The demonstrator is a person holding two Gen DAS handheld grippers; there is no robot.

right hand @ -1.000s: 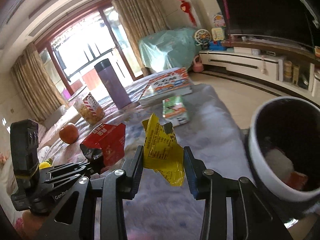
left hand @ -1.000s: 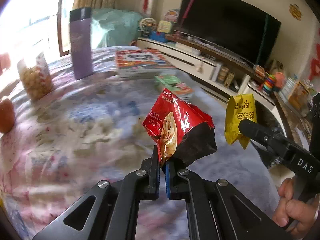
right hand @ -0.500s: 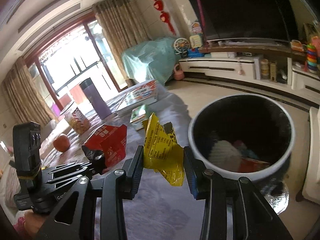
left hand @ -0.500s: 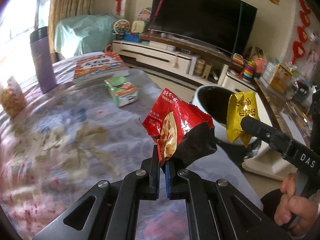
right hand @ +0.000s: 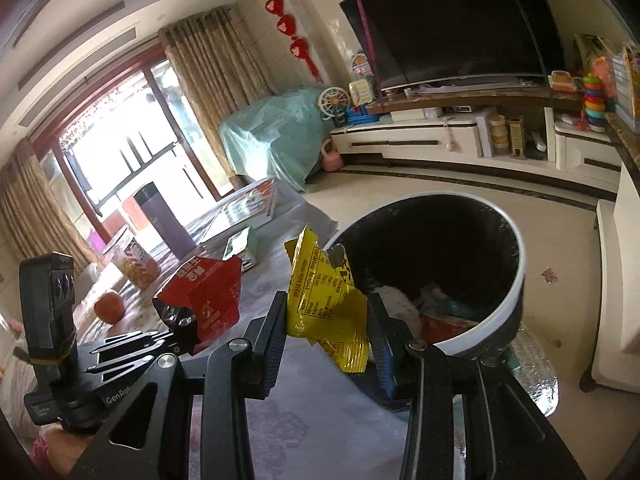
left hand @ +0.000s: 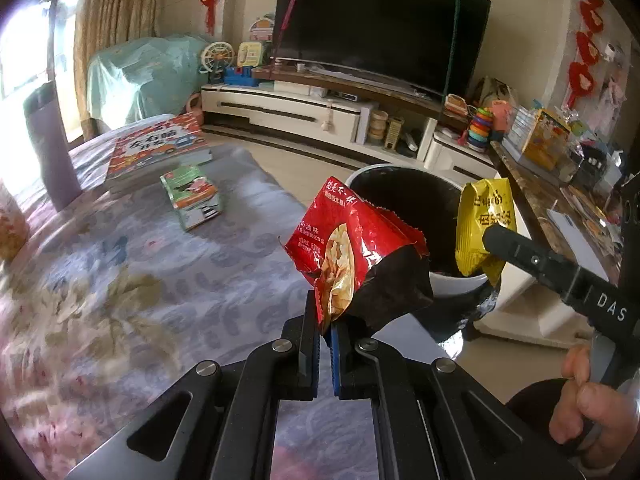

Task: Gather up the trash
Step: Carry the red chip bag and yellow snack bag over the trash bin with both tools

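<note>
Two wrappers up: left gripper (left hand: 325, 330) pinched tight on red packet (left hand: 352, 256), right gripper (right hand: 328, 334) clamping yellow packet (right hand: 326, 300) beside bin (right hand: 516, 296).

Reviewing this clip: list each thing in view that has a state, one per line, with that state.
Left tongs: shut on the red snack bag.
Red snack bag: torn open, crumpled, held up off the bed.
Right tongs: shut on the yellow wrapper.
Yellow wrapper: torn, crumpled, held near the bin's rim.
Trash bin: open, no lid, trash already inside.
TV: screen dark.
Purple flask: upright, lid on.
</note>
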